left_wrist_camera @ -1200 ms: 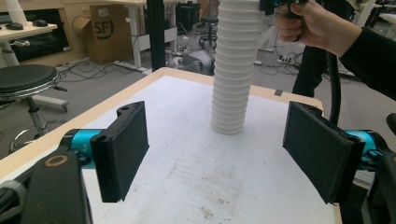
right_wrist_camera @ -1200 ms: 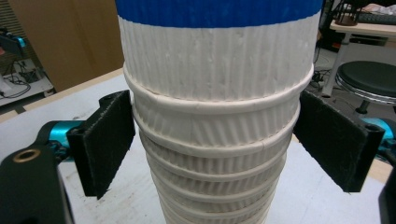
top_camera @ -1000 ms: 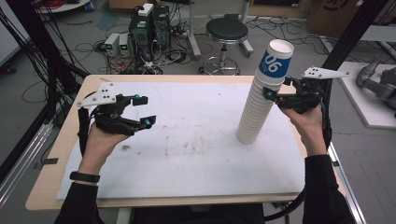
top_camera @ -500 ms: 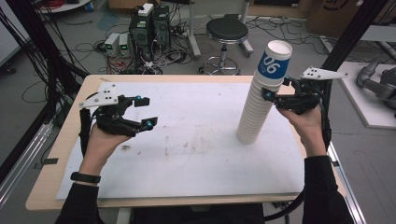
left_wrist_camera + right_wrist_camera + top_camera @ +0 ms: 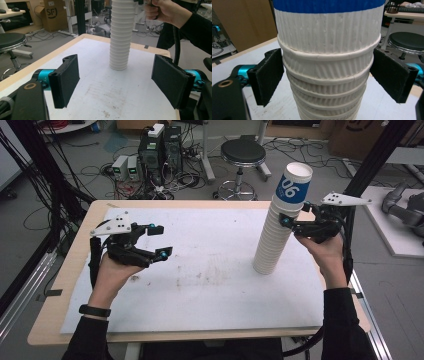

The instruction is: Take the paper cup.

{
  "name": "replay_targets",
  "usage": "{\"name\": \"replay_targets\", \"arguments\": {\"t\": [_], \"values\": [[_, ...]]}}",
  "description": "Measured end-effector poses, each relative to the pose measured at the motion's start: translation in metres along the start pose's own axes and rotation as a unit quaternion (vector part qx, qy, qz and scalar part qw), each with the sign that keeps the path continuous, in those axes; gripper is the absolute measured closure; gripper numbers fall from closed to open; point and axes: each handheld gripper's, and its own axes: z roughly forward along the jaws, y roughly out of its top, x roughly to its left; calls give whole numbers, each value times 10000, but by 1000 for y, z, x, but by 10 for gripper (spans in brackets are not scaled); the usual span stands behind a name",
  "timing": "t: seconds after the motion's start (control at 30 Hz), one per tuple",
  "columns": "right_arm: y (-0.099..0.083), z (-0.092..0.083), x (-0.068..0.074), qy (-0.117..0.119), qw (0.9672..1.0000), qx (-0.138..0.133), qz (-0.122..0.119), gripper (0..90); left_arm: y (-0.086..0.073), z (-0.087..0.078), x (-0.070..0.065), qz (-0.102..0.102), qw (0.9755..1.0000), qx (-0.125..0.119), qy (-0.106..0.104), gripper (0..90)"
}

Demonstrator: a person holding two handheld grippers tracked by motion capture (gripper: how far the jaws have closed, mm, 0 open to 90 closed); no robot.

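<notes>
A tall stack of white ribbed paper cups (image 5: 272, 237) stands on the white-covered table (image 5: 200, 310), right of centre; its top cup has a blue band with "06". My right gripper (image 5: 295, 214) reaches in from the right near the top of the stack. In the right gripper view its black pads (image 5: 268, 75) press both sides of the cup stack (image 5: 327, 50), just below the blue cup. Over the table's left part my left gripper (image 5: 162, 240) is held open, nothing between its jaws. The left gripper view looks past that gripper (image 5: 115, 82) toward the cup stack (image 5: 120, 37).
Faint brown stains mark the cover in the middle (image 5: 207, 277). Behind the table stand a black stool (image 5: 243, 152) and computer cases (image 5: 160, 145) with tangled cables. A black frame post (image 5: 372, 162) rises at the right, beside a side table with a grey robot arm (image 5: 405, 210).
</notes>
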Motion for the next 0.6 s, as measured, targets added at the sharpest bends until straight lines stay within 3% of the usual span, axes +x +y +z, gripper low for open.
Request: {"name": "replay_targets", "arguments": {"t": [0.2, 0.6], "values": [[0, 2, 5, -64, 9998, -49, -166, 127, 0, 2, -1, -19, 10000, -26, -45, 221], [-7, -3, 3, -14, 9997, -197, -130, 127, 3, 6, -5, 16, 10000, 14, -61, 221]]}}
